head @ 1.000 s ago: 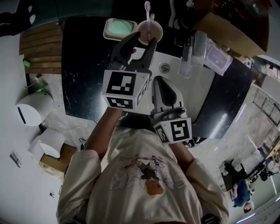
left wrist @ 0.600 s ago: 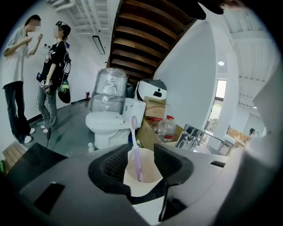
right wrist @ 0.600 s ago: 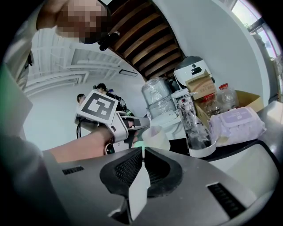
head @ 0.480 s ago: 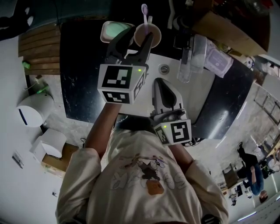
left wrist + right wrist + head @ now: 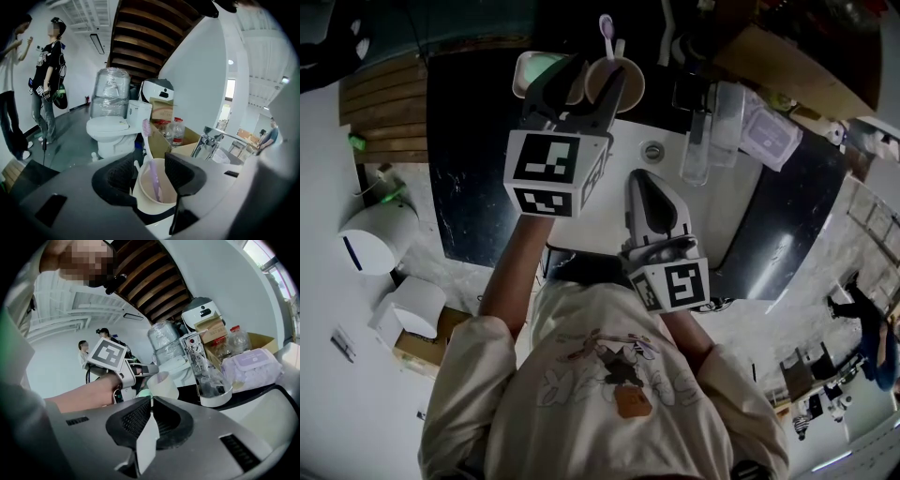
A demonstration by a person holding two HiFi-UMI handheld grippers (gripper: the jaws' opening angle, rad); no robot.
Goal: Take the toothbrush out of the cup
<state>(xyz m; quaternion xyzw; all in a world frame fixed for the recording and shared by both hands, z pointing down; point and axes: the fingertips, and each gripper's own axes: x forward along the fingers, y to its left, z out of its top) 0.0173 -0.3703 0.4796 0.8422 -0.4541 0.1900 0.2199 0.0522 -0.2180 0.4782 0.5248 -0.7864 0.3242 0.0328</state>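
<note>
Compared with 1 second ago, the left gripper (image 5: 592, 77) has slid forward over the dark counter (image 5: 473, 150), alongside the soap dish (image 5: 528, 67) at its left. Its 2 jaws have just been spreading wider. They now stand released, 1 on either side of the cup (image 5: 630, 89), without pressing it. The cup stands upright at the back edge of the white sink (image 5: 600, 202). Inside it the toothbrush (image 5: 607, 26) leans, its lilac handle resting against the inner wall and its bristled head poking well above the rim. Further right, the right gripper (image 5: 640, 180) hangs over the sink as before, its jaws clenched together on nothing.
</note>
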